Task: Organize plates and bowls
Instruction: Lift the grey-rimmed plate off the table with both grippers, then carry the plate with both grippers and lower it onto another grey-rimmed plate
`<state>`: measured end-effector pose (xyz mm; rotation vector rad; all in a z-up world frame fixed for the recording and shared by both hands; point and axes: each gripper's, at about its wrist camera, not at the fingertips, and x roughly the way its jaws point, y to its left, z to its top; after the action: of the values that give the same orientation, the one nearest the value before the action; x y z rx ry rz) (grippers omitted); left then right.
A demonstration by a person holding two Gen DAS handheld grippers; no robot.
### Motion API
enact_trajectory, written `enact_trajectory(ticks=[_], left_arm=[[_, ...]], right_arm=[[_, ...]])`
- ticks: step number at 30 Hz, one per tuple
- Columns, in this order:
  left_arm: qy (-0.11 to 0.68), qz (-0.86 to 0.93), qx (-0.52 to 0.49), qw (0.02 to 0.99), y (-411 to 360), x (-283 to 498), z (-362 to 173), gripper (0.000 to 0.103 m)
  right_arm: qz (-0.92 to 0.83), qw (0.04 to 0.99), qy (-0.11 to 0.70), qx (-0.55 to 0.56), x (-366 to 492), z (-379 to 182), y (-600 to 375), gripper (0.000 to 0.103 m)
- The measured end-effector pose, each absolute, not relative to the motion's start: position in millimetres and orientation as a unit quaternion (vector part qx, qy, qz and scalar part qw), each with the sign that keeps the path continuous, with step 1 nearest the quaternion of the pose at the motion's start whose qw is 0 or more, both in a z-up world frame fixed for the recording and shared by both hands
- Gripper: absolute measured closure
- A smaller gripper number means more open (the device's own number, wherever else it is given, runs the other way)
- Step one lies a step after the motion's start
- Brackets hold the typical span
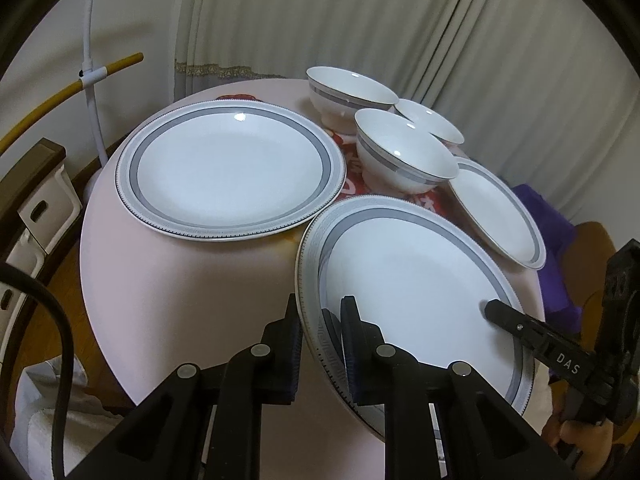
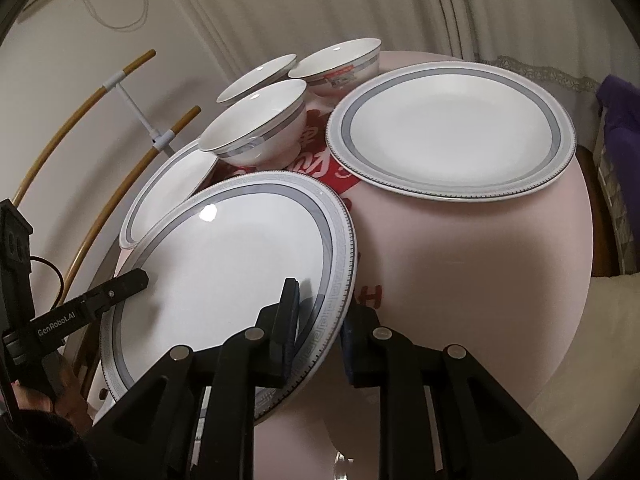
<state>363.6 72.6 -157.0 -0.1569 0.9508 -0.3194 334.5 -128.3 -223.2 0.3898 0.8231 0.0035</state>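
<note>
Both tongs on the same plate. My left tongs [image 1: 320, 344] are clamped across the rim of the near plate [image 1: 408, 292], one finger under the edge and the other on its upper face; my right tongs [image 2: 320, 320] grip the opposite rim of that plate [image 2: 224, 264] the same way, one finger on the white face, the other outside the patterned edge. In the left wrist view the right tongs' finger [image 1: 516, 322] lies on the plate's far side; in the right wrist view the left tongs' finger [image 2: 120, 286] does likewise. The plate sits tilted, raised at the gripped edges, over the near part of the pink round surface [image 1: 180, 280]. Just beside it, overlapped at one edge, lies a smaller plate [image 1: 500, 216], partly tucked under a bowl. A second large plate [image 1: 228, 172] rests flat on the surface, apart from the held one by a narrow gap. Three bowls stand behind on a red printed patch [image 2: 332, 168]: the nearest bowl [image 1: 404, 156], a larger bowl [image 1: 348, 92], and a shallow bowl [image 1: 430, 120] behind them. Pale curtain [image 1: 400, 20] at the back; a white stand with tan curved bars [image 1: 92, 72] to one side; purple cloth [image 1: 560, 248] by the surface's edge
</note>
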Motion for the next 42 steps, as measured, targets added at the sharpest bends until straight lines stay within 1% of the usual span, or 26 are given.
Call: enact_trajectory(ticks=[15, 24, 32, 42], left_arm=[[0.427, -0.149, -0.073, 0.889, 82.4, 350.8, -135.4, 0.09], [0.404, -0.119, -0.078, 0.904, 111.5, 337.7, -116.1, 0.09], [0.398, -0.088, -0.088, 0.909, 147.2, 340.5, -112.1, 0.089], [0.402, -0.058, -0.106, 0.908, 183.2, 364.3, -123.8, 0.089]], right_arm=[[0.01, 0.904, 0.387, 0.181, 330.7, -207.7, -119.3, 0.084], [0.034, 0.909, 0.379, 0.172, 341.4, -193.1, -94.6, 0.084], [0.061, 0.909, 0.38, 0.162, 368.4, -186.9, -60.2, 0.084], [0.081, 0.905, 0.39, 0.146, 414.6, -192.5, -21.1, 0.084]])
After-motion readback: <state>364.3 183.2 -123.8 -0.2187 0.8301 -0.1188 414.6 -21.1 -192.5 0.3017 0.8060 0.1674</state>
